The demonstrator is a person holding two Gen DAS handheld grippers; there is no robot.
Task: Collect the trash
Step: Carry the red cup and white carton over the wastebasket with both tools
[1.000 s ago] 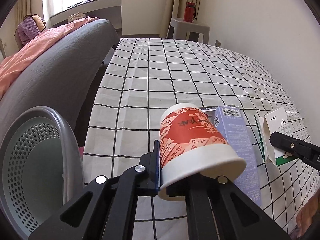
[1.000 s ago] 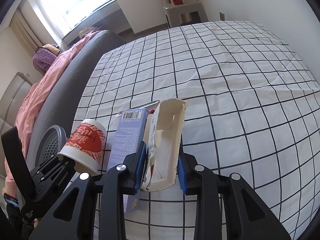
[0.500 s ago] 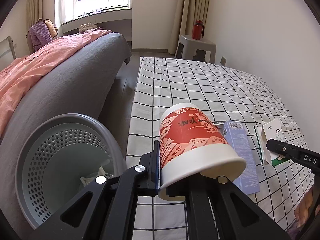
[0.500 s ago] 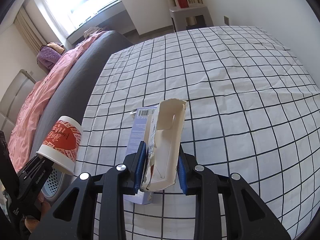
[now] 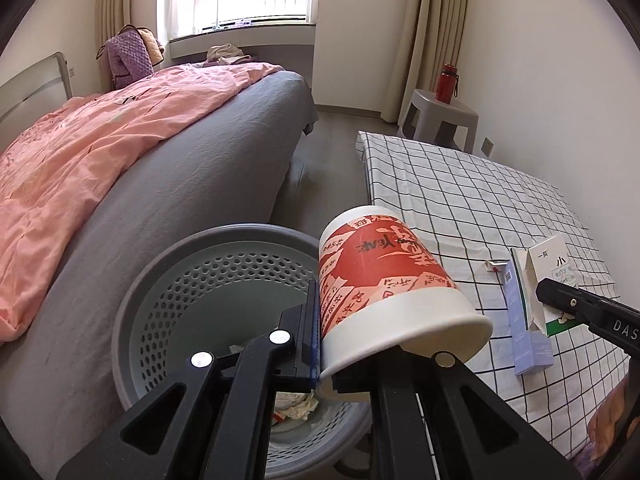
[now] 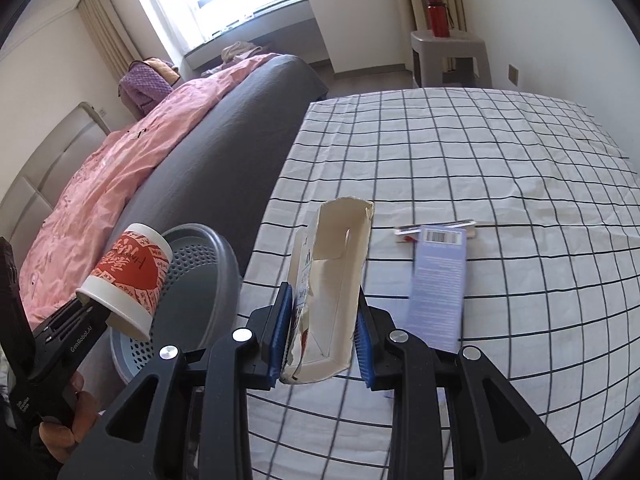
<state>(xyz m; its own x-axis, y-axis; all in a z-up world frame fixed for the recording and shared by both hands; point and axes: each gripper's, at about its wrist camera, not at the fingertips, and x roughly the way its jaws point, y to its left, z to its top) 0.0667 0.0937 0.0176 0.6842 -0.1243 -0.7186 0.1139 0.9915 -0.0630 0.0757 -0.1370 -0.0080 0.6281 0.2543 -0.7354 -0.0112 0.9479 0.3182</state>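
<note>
My left gripper [image 5: 324, 368] is shut on the rim of a red and white paper cup [image 5: 384, 280], which lies tilted over the near edge of a grey perforated bin [image 5: 168, 280] beside the table. The same cup [image 6: 128, 276] and bin [image 6: 200, 280] show at the left of the right wrist view. My right gripper [image 6: 322, 340] is shut on a torn white carton [image 6: 332, 288], held above the checked tablecloth. In the left wrist view that carton [image 5: 548, 272] shows at the far right. A pale blue box [image 6: 438, 284] lies flat on the cloth.
Crumpled paper lies in the bottom of the bin [image 5: 296, 400]. A bed with a grey cover and pink quilt [image 5: 100, 152] runs along the left. A grey stool [image 5: 440, 116] carrying a red bottle [image 5: 447, 82] stands at the far end. A small white strip [image 6: 436, 230] lies behind the blue box.
Both grippers have swung left and risen with their loads. The cup now hangs over the bin, which has come fully into view. The carton has left the blue box behind to its right.
</note>
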